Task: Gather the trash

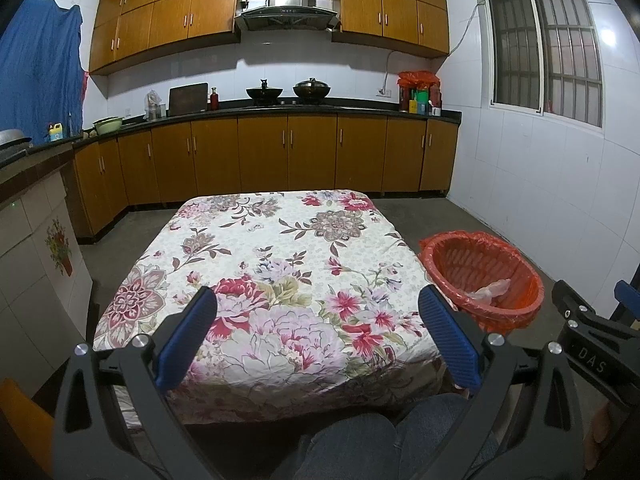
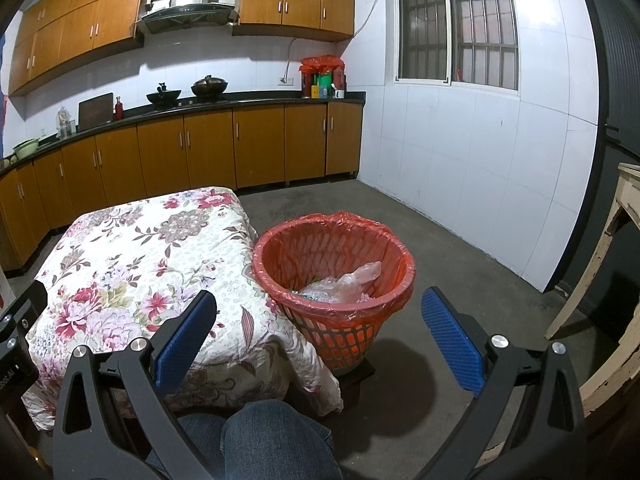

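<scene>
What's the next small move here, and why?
Probably none beyond parking both tools: the left gripper and right gripper are open and empty, the floral tablecloth shows no trash, and crumpled plastic already lies in the red-lined wastebasket.

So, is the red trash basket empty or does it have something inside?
Not empty: the red trash basket holds crumpled clear plastic bags at its bottom.

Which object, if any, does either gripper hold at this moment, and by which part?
Nothing is held. The left gripper and the right gripper both have their jaws wide apart with nothing between them; clear plastic trash lies in the red bin.
</scene>
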